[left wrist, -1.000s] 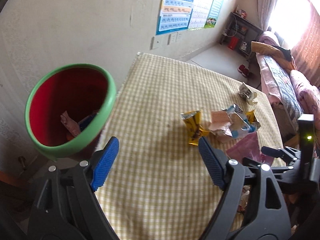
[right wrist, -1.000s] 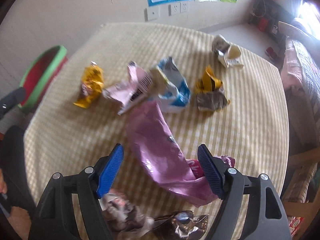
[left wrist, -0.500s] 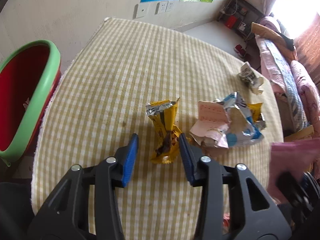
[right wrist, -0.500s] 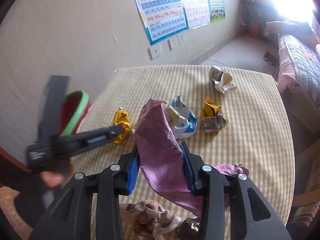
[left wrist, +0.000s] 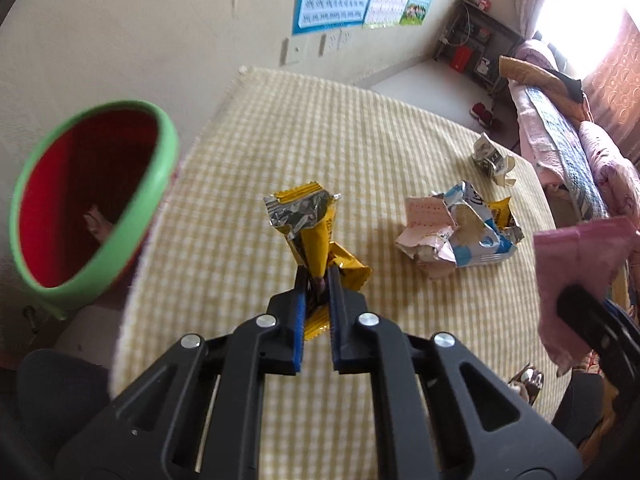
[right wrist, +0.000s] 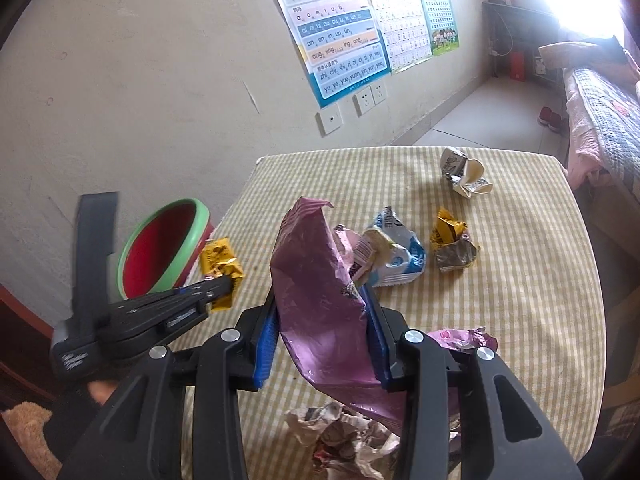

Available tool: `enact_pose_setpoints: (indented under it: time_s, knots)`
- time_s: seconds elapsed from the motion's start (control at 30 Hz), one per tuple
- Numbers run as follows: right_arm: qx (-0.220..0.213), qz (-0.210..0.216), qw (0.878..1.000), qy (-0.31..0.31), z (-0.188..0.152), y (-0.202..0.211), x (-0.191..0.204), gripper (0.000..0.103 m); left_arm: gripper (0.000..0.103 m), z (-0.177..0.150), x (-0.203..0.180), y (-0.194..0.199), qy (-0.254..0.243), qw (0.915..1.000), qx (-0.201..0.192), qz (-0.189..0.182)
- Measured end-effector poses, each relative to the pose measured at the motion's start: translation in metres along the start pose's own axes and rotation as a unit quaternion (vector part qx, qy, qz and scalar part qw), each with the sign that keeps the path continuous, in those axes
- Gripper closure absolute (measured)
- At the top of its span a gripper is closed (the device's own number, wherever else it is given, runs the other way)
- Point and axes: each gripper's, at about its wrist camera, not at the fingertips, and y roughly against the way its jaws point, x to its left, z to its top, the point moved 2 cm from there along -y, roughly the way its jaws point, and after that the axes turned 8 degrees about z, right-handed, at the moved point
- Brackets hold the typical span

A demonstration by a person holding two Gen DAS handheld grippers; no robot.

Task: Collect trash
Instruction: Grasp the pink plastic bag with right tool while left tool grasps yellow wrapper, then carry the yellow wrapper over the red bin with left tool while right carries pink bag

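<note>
My left gripper [left wrist: 317, 280] is shut on a yellow snack wrapper [left wrist: 310, 232] and holds it above the checked table [left wrist: 304, 128]; both also show in the right wrist view, the gripper [right wrist: 224, 286] and the wrapper [right wrist: 221, 268]. My right gripper [right wrist: 322, 316] is shut on a pink bag [right wrist: 316, 280], lifted off the table; the bag also shows in the left wrist view [left wrist: 576, 256]. The red bin with a green rim [left wrist: 88, 204] stands left of the table, with some trash inside; it also shows in the right wrist view [right wrist: 164, 244].
On the table lie a pink and blue wrapper pile [left wrist: 452, 236], a yellow-brown wrapper [right wrist: 454, 246], a crumpled white carton [right wrist: 464, 174], and crumpled paper [right wrist: 348, 440] at the near edge. A wall is behind the bin; a bed [left wrist: 560, 152] stands to the right.
My left gripper closed on the yellow wrapper and lifted it off the table. My right gripper closed on the pink bag and raised it.
</note>
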Motion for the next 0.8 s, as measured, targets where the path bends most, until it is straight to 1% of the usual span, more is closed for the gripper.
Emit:
enact_pose_setpoints:
  time_s: [0.07, 0.1, 0.2, 0.33, 0.47, 0.67, 0.8]
  knots:
    - [-0.002, 0.008, 1.000, 0.002, 0.001, -0.001, 0.007, 0.065, 0.094, 0.002, 0.008, 0.012, 0.002, 0.9997, -0.018, 0.014]
    - [-0.004, 0.012, 1.000, 0.003, 0.001, -0.001, 0.009, 0.065, 0.094, 0.002, 0.013, 0.019, 0.003, 0.9991, -0.030, 0.030]
    - [-0.003, 0.021, 1.000, 0.012, 0.002, -0.003, 0.018, 0.065, 0.094, 0.003, 0.024, 0.027, 0.007, 0.9978, -0.044, 0.050]
    - [0.004, 0.021, 1.000, 0.019, 0.001, -0.006, 0.027, 0.065, 0.094, 0.006, 0.031, 0.031, 0.012, 0.9975, -0.050, 0.049]
    - [0.009, 0.025, 0.999, 0.028, 0.001, -0.009, 0.038, 0.065, 0.093, 0.009, 0.035, 0.042, 0.009, 0.9964, -0.068, 0.048]
    - [0.011, 0.036, 0.997, 0.060, 0.002, -0.012, 0.066, 0.064, 0.093, 0.012, 0.043, 0.053, 0.008, 0.9944, -0.089, 0.057]
    - [0.017, 0.038, 0.997, 0.070, 0.002, -0.016, 0.079, 0.064, 0.093, 0.010, 0.050, 0.051, 0.007, 0.9935, -0.092, 0.068]
